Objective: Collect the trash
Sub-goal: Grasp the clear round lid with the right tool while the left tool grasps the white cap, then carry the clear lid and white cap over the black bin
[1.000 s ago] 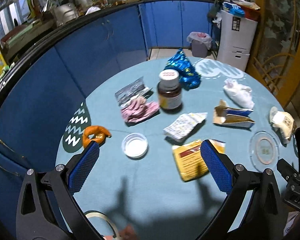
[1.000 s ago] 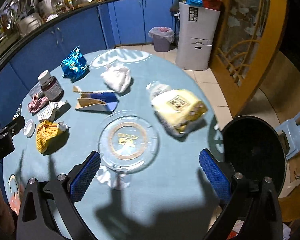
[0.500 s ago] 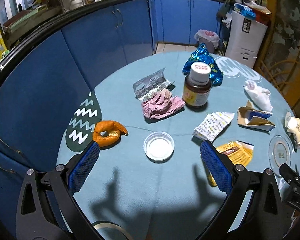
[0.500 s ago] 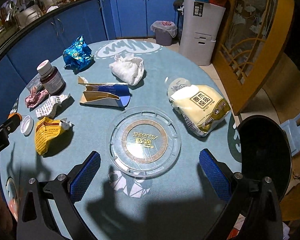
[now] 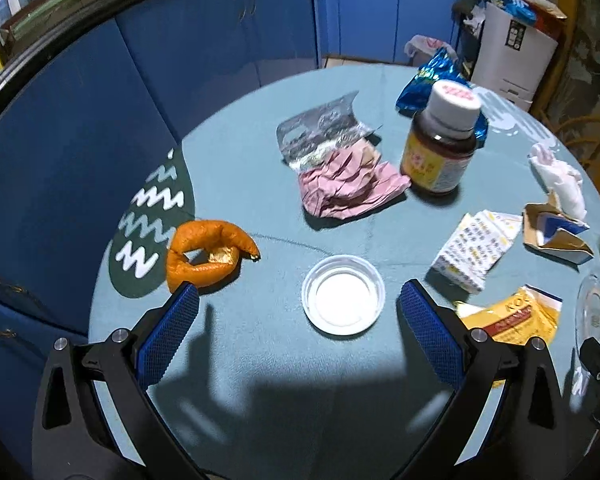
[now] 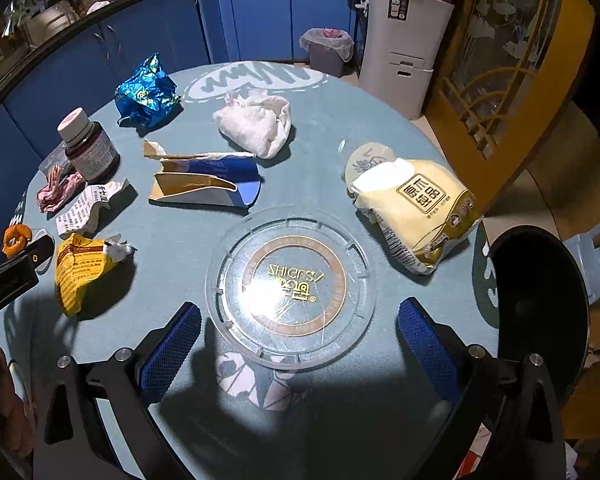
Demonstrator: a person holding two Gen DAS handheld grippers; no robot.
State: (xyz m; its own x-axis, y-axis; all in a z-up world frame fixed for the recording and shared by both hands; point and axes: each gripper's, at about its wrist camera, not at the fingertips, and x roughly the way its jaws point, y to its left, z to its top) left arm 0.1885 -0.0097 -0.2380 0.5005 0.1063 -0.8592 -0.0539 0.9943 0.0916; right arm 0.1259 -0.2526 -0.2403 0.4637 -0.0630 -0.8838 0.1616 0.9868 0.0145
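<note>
Hovering over the round teal table, both grippers empty, nothing picked yet, so this reads as the approach step at the very start of collecting.

Left gripper: jaws spread wide, holding nothing. Small clear plastic lid sits right between the fingertips, near 12 o'clock, lying flat on the cloth. Orange peel just beside the left finger at 10 o'clock. Farther out, crumpled pink wrapper with silver foil wrapper touching it behind, brown pill bottle upright at 1 o'clock, blue foil bag behind it. White printed wrapper and yellow packet off at 2–3 o'clock.

Right gripper: jaws also wide open, empty. Large clear plastic lid lies flat just ahead at 12 o'clock. Cream tissue pack at 1–2 o'clock, torn paper cup at 11, white crumpled tissue farther at 12. Black bin at 3 o'clock, beside the table edge, likely the drop spot.

Next move, my guess: left lowers onto the small lid and closes; it's flat and thin, so fingertips need to reach the cloth and catch the rim. Right likewise on the big lid, which looks almost too wide for the jaws.
</note>
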